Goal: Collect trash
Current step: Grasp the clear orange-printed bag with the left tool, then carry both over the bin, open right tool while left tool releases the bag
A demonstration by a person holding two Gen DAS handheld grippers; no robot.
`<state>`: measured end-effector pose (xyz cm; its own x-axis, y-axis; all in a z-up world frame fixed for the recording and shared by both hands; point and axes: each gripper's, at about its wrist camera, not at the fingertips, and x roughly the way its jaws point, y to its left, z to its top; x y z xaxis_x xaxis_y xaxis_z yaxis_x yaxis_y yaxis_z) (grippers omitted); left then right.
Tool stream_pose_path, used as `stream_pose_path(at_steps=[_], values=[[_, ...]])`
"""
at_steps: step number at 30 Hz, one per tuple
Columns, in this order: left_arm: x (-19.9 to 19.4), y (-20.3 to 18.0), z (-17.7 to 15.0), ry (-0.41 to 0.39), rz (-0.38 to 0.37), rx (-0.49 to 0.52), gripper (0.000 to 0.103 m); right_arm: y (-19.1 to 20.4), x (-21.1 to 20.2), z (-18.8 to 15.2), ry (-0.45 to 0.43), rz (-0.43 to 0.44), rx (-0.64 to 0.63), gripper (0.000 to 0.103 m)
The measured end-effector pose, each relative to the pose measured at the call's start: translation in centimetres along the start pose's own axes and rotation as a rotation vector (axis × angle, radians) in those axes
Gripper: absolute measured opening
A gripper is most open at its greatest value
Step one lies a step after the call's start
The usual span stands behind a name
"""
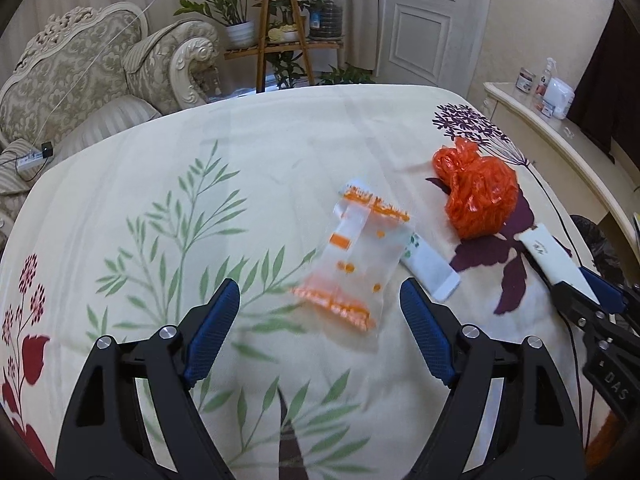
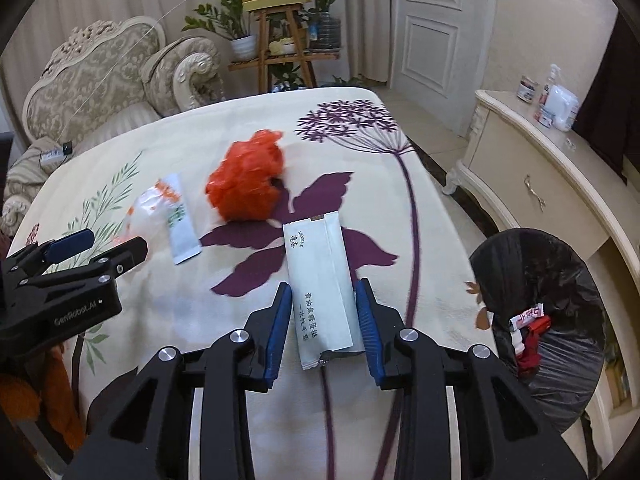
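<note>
Right tongs (image 2: 322, 316) pinched the white wrapper (image 2: 320, 280) for the bin (image 2: 560, 280); left tongs (image 1: 320, 320), spread, needed closing on the clear packet (image 1: 356, 256)

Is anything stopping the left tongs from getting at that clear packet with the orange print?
Probably not. The left tongs stand open with the clear orange-printed packet lying flat just ahead on the bedspread, nothing between them. The right tongs are off to the side.

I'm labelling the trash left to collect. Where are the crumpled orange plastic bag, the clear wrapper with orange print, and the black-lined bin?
Crumpled orange plastic bag (image 2: 246, 184): right wrist view, middle of the wad.
Clear wrapper with orange print (image 1: 360, 256): left wrist view, its transparent centre.
Black-lined bin (image 2: 516, 252): right wrist view, liner at the far rim.
</note>
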<state>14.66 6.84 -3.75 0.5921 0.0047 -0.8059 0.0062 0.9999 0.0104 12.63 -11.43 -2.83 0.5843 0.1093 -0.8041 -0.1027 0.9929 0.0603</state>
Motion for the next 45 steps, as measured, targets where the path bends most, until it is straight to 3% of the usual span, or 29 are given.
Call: stream_pose_path(at_steps=[1,6,14,33,45], values=[[0.3,0.0,0.2,0.011,-0.009,0.003,0.080,-0.2,0.0,0.0,0.000,0.003,0.004,0.034],[1.0,-0.3,0.5,0.024,-0.043,0.035,0.055,-0.5,0.1,0.1,-0.001,0.015,0.014,0.034],[0.6,-0.5,-0.2,0.004,-0.050,0.059,0.044,-0.5,0.1,0.1,-0.001,0.017,0.018,0.034],[-3.0,-1.7,-3.7,-0.020,-0.034,0.031,0.039,-0.9,-2.4,-2.1,-0.036,0.014,0.029,0.034],[-5.7,-6.1,-4.6,-0.067,-0.086,0.072,0.039,-4.3,-5.3,-3.5,-0.083,-0.032,0.085,0.034]])
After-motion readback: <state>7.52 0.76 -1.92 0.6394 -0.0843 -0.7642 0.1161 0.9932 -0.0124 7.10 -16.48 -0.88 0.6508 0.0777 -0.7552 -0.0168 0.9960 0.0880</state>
